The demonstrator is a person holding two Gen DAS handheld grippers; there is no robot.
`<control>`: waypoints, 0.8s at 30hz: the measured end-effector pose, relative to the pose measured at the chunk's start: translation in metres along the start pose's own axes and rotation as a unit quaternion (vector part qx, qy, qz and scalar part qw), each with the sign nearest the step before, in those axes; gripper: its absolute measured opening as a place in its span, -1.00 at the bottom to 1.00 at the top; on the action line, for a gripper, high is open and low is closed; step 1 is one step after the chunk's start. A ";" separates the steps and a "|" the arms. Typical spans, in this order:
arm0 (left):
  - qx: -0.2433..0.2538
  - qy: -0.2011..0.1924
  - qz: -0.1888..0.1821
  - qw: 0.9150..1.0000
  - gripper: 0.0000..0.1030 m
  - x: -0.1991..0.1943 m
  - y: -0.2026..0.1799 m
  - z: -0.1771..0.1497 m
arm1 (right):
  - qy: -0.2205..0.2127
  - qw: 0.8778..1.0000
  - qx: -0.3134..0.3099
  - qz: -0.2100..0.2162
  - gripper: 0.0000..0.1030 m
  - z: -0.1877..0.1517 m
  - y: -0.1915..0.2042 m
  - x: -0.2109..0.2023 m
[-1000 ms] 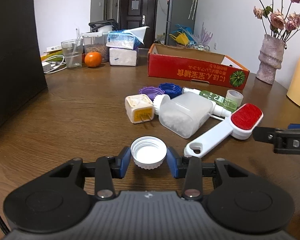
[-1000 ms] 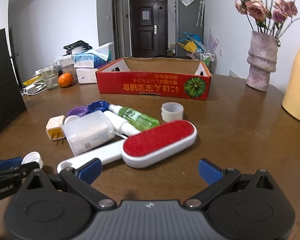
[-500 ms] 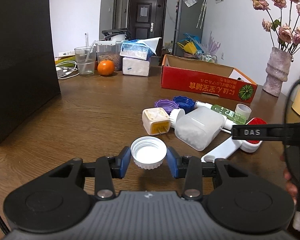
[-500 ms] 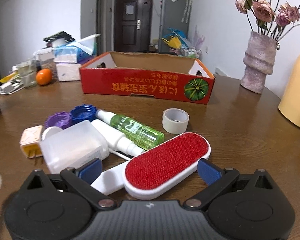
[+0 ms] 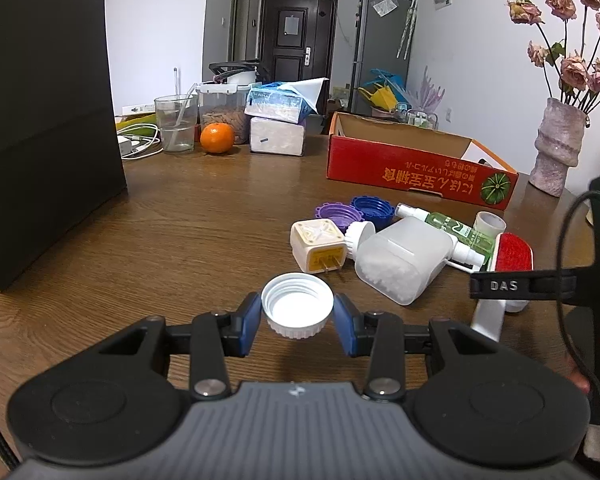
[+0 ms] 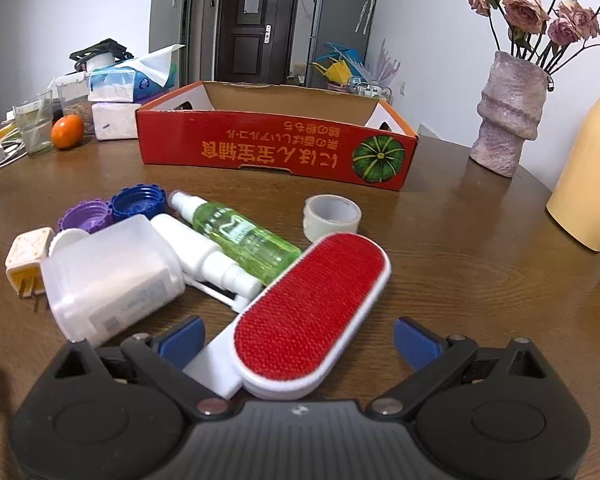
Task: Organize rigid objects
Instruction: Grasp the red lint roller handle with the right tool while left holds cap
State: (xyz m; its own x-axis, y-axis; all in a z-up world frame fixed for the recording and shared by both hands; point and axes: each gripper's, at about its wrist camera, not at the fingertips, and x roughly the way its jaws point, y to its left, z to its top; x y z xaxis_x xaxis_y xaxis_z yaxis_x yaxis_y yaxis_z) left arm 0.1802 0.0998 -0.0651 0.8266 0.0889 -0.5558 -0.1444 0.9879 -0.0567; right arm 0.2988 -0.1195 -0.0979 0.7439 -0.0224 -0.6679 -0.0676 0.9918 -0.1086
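box: red cardboard box [image 6: 276, 148] near the worktop's far edge looks empty, so sorting's barely begun
left claw [image 5: 298, 316]: pinched on a white bottle cap [image 5: 297, 305]
right claw [image 6: 296, 342]: wide open, straddling the red lint brush [image 6: 312, 312], no grip yet
left to do: caps, bottles, plug, tape all clustered mid-worktop

- The right gripper [image 6: 296, 342] has its jaws spread wide around the lint brush [image 6: 312, 314], pads not touching it.
- Behind the brush: a tape roll [image 6: 331, 216].
- Left of the brush: a green spray bottle [image 6: 244, 238] and a white tub [image 6: 112, 276].
- Far behind it: a red box [image 6: 276, 148].
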 end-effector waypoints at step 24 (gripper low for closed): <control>0.005 -0.001 0.006 1.000 -0.21 -0.004 -0.012 0.000 | -0.021 0.996 0.007 0.083 0.08 -0.019 -0.050 0.000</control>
State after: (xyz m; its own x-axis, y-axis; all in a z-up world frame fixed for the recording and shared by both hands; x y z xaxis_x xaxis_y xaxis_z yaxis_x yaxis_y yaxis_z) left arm 0.1792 0.0879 -0.0620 0.8262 0.1009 -0.5543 -0.1488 0.9880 -0.0419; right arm 0.2901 -0.1714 -0.1063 0.7499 0.1470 -0.6450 -0.1829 0.9831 0.0115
